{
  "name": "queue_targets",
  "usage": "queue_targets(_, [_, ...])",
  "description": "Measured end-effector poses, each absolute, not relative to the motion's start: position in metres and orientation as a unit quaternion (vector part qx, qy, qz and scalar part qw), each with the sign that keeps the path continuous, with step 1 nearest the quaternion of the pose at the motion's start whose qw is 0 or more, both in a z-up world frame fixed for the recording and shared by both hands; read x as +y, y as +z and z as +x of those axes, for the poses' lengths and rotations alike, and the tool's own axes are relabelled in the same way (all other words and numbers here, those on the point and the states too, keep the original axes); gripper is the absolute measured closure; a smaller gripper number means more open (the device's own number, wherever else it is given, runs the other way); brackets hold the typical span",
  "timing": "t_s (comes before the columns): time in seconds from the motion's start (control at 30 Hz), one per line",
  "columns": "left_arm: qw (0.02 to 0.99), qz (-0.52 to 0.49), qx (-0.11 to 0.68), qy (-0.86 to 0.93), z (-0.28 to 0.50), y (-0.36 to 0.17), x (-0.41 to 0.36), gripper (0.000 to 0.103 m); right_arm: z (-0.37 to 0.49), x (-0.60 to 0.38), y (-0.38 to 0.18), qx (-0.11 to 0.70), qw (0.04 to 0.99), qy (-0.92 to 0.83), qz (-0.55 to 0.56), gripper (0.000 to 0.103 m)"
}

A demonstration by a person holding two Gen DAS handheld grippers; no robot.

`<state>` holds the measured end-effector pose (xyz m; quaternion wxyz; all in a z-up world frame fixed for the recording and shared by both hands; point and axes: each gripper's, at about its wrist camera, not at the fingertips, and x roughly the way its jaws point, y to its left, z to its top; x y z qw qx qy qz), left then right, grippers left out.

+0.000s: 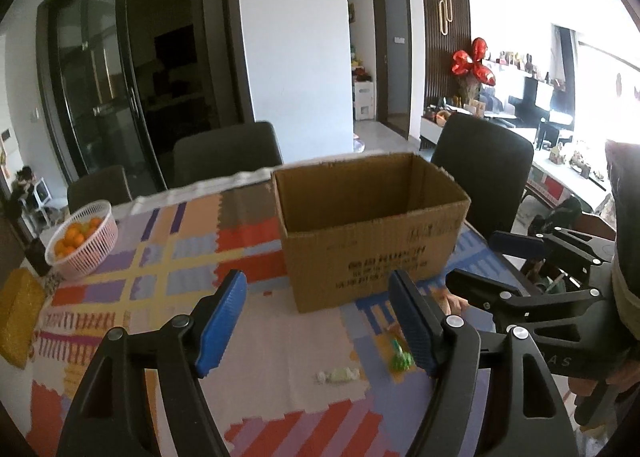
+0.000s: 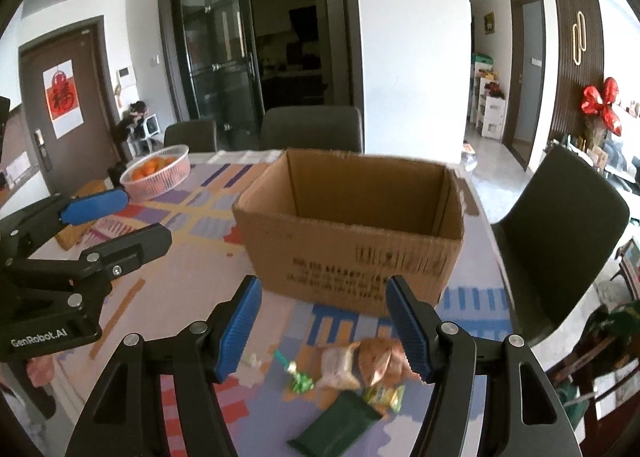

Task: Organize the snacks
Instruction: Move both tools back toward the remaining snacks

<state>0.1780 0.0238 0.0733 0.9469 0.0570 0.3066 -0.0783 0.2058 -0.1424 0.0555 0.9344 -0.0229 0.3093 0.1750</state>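
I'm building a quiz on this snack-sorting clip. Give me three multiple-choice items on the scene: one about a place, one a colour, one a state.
1. Where does the pile of snacks lie?
A. inside the cardboard box
B. on the tablecloth in front of the cardboard box
C. in the basket

2. What colour are the pads on each hand-held gripper?
A. blue
B. red
C. white

3. What state is the cardboard box in?
A. taped shut
B. lying on its side
C. upright with an open top

Answers:
1 B: the packets sit on the tablecloth nearer the camera than the box.
2 A: blue pads show on the fingers in both views.
3 C: its inner walls are visible from above.
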Motion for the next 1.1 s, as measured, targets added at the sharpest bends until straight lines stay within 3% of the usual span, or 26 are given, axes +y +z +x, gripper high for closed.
queue_targets(0.43, [0.927,0.033,0.365,-0.082,0.153,0.022,0.039,0.030,0.185,-0.124,0.016,0.356,0.915,0.186,-0.044,0.038])
queue_targets(1.1, [0.894,0.078,0.418,-0.138,0.189,-0.050,0.039,0.031,0.211,-0.109,-0.056,0.450,0.872,0.189,-0.039,0.041])
